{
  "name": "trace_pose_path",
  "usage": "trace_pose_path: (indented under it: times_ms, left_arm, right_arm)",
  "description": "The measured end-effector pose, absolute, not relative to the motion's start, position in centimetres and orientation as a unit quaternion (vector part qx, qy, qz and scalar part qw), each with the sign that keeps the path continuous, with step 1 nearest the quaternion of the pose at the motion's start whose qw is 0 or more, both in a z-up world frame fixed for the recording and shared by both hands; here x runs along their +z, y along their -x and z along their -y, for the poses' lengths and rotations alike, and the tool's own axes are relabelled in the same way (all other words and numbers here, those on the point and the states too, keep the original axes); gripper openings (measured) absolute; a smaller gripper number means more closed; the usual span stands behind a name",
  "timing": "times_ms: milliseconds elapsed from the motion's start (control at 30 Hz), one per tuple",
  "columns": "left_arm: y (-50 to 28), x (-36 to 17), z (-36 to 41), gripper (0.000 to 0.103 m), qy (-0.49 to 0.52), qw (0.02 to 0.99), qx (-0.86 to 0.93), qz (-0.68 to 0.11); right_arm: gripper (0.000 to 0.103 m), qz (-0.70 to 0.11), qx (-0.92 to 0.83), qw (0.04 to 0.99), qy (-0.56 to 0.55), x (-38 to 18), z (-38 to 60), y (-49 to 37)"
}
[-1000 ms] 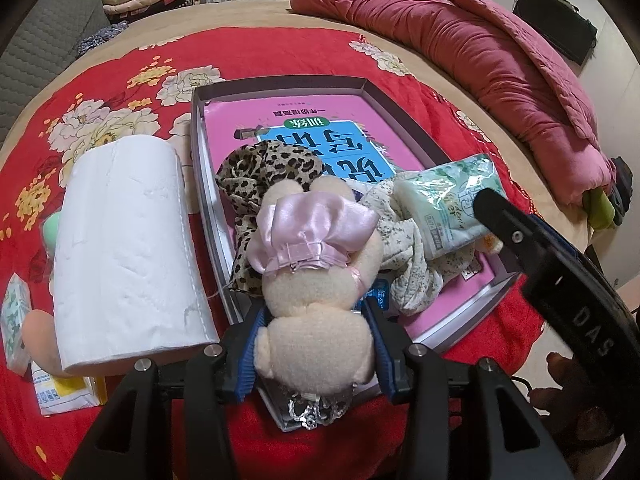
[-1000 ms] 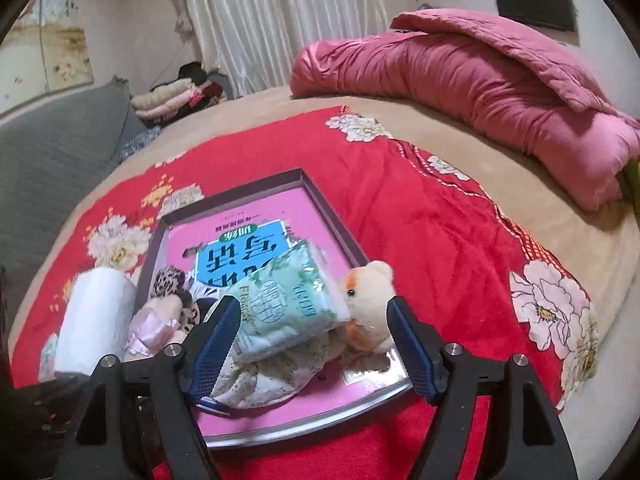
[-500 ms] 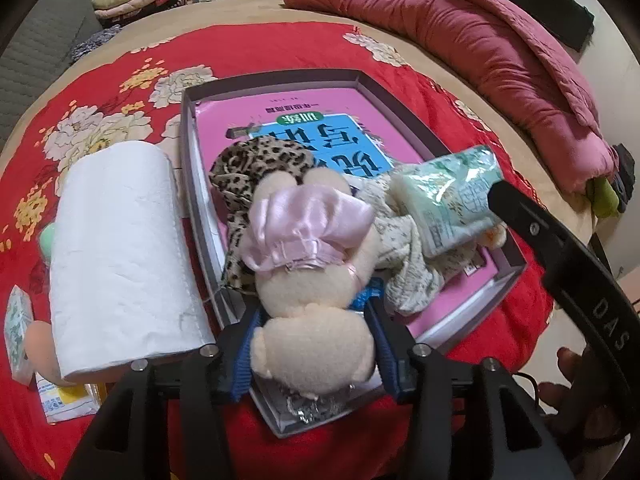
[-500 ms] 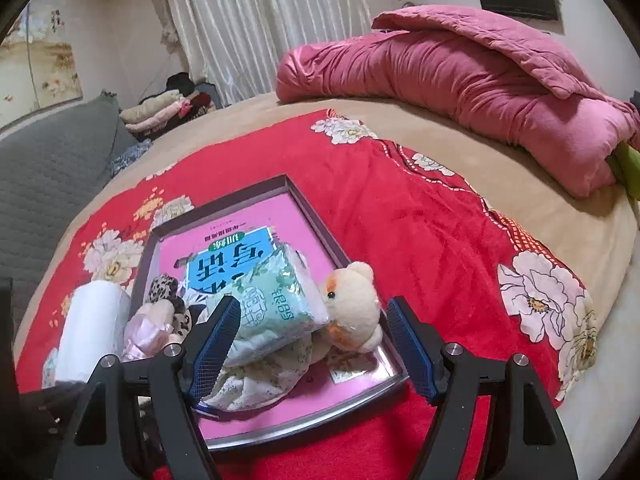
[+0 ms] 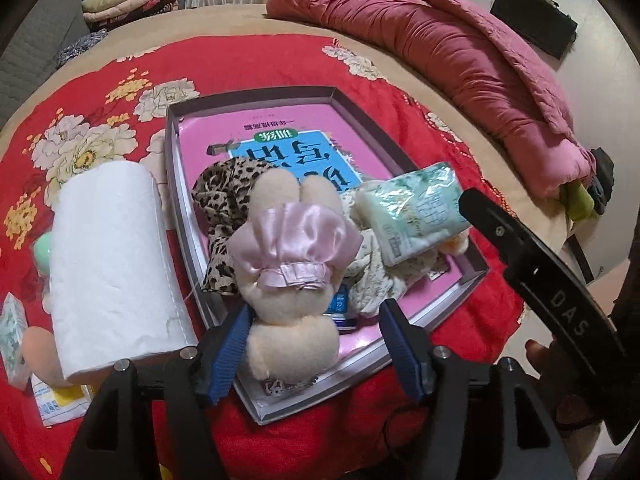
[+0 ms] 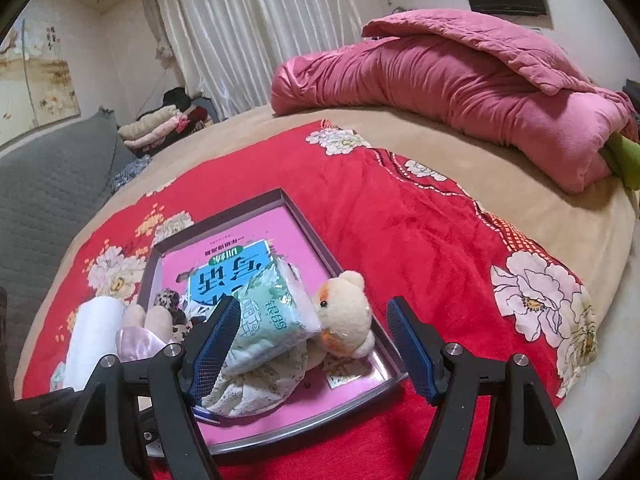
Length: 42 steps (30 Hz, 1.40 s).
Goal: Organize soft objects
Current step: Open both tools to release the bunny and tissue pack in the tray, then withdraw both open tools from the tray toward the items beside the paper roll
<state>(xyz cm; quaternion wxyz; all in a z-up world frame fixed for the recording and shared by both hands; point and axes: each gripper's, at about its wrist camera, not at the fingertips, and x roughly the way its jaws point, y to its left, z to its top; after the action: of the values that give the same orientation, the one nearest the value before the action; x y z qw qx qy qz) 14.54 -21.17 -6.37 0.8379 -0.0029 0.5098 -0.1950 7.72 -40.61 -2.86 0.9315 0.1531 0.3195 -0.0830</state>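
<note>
Fingers of the left gripper stand spread around a plush doll in a pink dress, gripping nothing, the toy lying over the tray rim. The right gripper hovers wide open, empty, above a tissue pack. Unsupported, the doll could tip onto the red blanket.

Tray lay on the bed, paper roll just left of it, plush doll, scarf, tissue pack inside, quilt far right.
</note>
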Motion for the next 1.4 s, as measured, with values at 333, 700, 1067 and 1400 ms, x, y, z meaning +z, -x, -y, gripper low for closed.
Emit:
trace_pose_path:
  times_ms: [333, 700, 1067, 1400]
  left_arm:
    - [-13.7, -4.0, 20.5, 0.065, -0.006, 0.857, -0.188, -0.479]
    - [-11.5, -0.9, 16.7, 0.065, -0.009, 0.881, -0.156, -0.446]
    - [-10.2, 0.7, 9.3, 0.065, 0.04, 0.896, -0.107, -0.429]
    - [-9.9, 0.2, -1.7, 0.065, 0.075, 0.908, -0.006, -0.412]
  right_arm:
    - [0.077, -0.295, -0.08, 0.94, -0.154, -2.1, 40.7, -6.9]
    - [0.077, -0.241, -0.027, 0.965, -0.099, 1.7, 36.7, -4.1]
    - [0.077, -0.238, 0.097, 0.966, -0.034, 4.7, 27.0, -2.7]
    - [0.077, -0.272, 0.218, 0.935, 0.067, 3.8, 16.5, -2.0]
